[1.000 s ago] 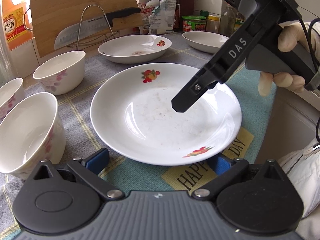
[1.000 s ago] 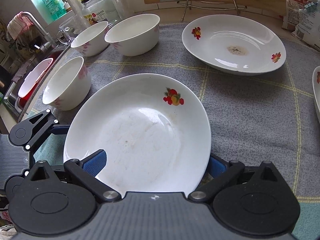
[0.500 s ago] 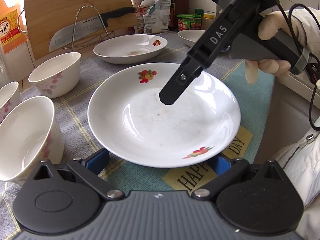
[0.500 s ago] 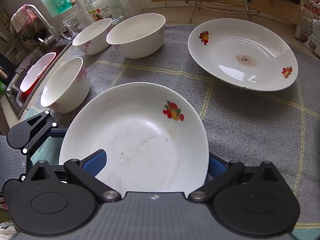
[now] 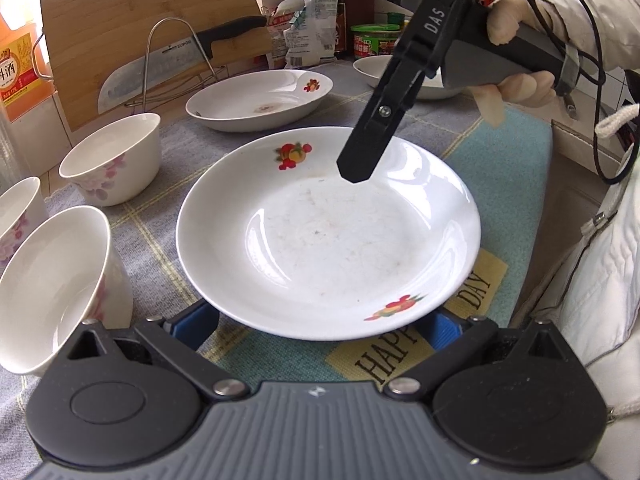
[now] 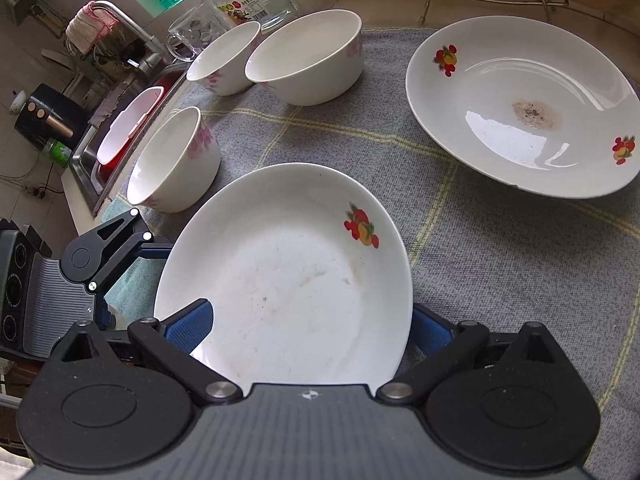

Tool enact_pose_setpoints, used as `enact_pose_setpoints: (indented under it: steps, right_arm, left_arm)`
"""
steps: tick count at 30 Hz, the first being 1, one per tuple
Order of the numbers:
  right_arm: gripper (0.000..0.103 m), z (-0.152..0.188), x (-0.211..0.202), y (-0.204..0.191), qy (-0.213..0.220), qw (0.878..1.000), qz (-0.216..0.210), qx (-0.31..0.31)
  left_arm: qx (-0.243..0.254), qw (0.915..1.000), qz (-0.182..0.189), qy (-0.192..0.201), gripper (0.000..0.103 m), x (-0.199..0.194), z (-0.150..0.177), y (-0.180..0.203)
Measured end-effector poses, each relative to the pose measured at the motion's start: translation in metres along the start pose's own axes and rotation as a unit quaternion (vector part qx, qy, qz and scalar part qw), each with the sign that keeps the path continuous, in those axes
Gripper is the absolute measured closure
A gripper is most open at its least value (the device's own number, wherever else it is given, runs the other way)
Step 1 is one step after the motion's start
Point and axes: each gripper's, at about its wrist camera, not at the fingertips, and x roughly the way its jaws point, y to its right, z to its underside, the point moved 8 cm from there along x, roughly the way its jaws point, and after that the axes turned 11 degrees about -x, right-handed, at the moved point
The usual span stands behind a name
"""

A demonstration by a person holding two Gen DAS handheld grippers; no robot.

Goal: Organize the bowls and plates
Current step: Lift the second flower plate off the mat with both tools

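Observation:
A white plate with fruit prints [image 5: 328, 236] [image 6: 288, 280] is lifted off the mat. My right gripper [image 6: 308, 328] is shut on its rim, one finger [image 5: 360, 160] over the plate. My left gripper [image 5: 320, 328] has its blue pads under the plate's near rim, wide apart, and shows at the left of the right wrist view [image 6: 100, 256]. A second plate with a brown stain [image 5: 260, 98] [image 6: 524, 104] lies farther back. A third plate [image 5: 400, 76] lies behind the right gripper. Three white floral bowls [image 6: 176, 160] [image 6: 304, 56] [image 6: 224, 56] stand at the left.
A grey mat [image 6: 500, 248] covers the counter. A cutting board [image 5: 132, 20] and a knife on a wire rack [image 5: 176, 60] stand at the back with bottles and jars. A sink [image 6: 120, 136] with a red basin lies left of the bowls.
The plate has risen and moved toward the stained plate, carried by the right gripper. The left gripper has stayed beneath its near rim.

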Motion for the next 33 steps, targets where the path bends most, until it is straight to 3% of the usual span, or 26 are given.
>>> enact_pose_setpoints:
  steps: [7, 19, 33]
  right_arm:
    - [0.000, -0.004, 0.001, -0.001, -0.016, 0.999, -0.041, 0.020]
    - [0.000, -0.004, 0.003, -0.001, -0.013, 0.998, -0.012, 0.055]
    - [0.000, -0.011, 0.003, 0.004, -0.020, 0.998, -0.024, 0.047]
  left_arm:
    - [0.021, 0.9997, -0.011, 0.009, 0.000, -0.003, 0.000, 0.002]
    - [0.024, 0.9988, 0.041, 0.011, 0.005, -0.006, 0.001, -0.001]
    - [0.003, 0.9993, 0.037, 0.007, 0.005, -0.007, 0.002, 0.001]
